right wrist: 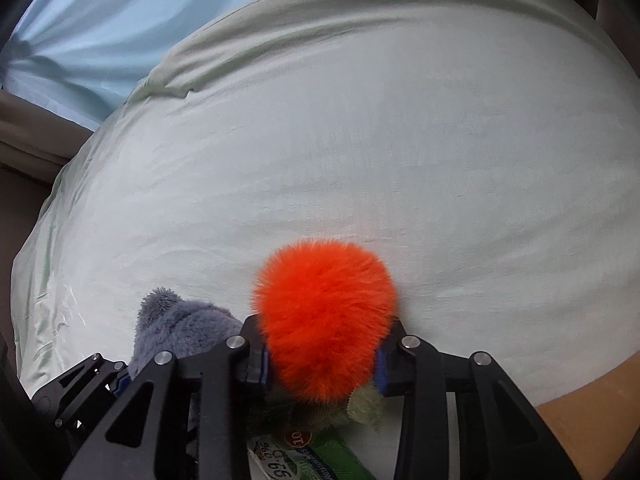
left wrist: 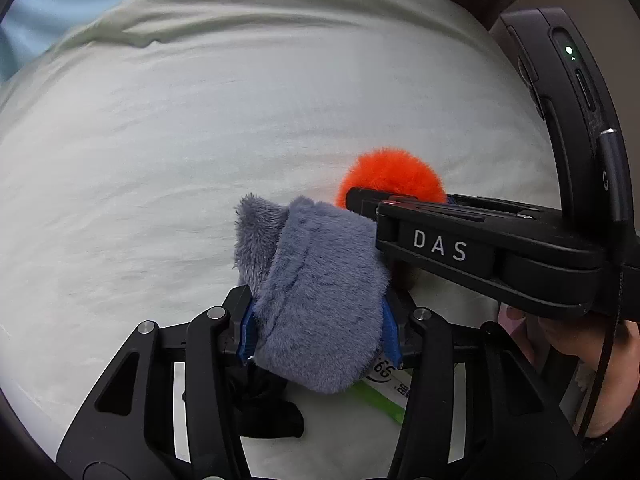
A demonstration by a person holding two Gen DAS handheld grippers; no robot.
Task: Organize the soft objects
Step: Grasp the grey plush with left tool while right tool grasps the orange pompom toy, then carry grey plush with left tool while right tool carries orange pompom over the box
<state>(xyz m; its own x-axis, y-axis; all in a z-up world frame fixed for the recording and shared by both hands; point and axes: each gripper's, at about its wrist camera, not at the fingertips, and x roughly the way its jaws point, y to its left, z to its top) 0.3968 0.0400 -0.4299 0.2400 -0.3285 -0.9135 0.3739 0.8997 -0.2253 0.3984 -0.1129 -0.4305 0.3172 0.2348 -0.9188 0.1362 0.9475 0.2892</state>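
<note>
My left gripper [left wrist: 318, 320] is shut on a grey-blue plush cloth [left wrist: 316, 292], held above the pale bed sheet [left wrist: 160, 160]. My right gripper [right wrist: 322, 356] is shut on a fluffy orange pom-pom [right wrist: 324, 316]. In the left wrist view the right gripper [left wrist: 360, 200] comes in from the right, close beside the cloth, with the pom-pom [left wrist: 390, 176] at its tip. In the right wrist view the grey cloth [right wrist: 180, 328] and the left gripper's frame [right wrist: 88, 380] sit at the lower left. The fingertips of both grippers are mostly hidden by the soft things.
A green and white packet [right wrist: 312, 456] lies under the grippers, also in the left wrist view [left wrist: 384, 392]. A black cloth [left wrist: 268, 408] lies below the left gripper. A pale green fuzzy item [right wrist: 366, 404] sits under the pom-pom. Blue curtain [right wrist: 100, 20] behind the bed.
</note>
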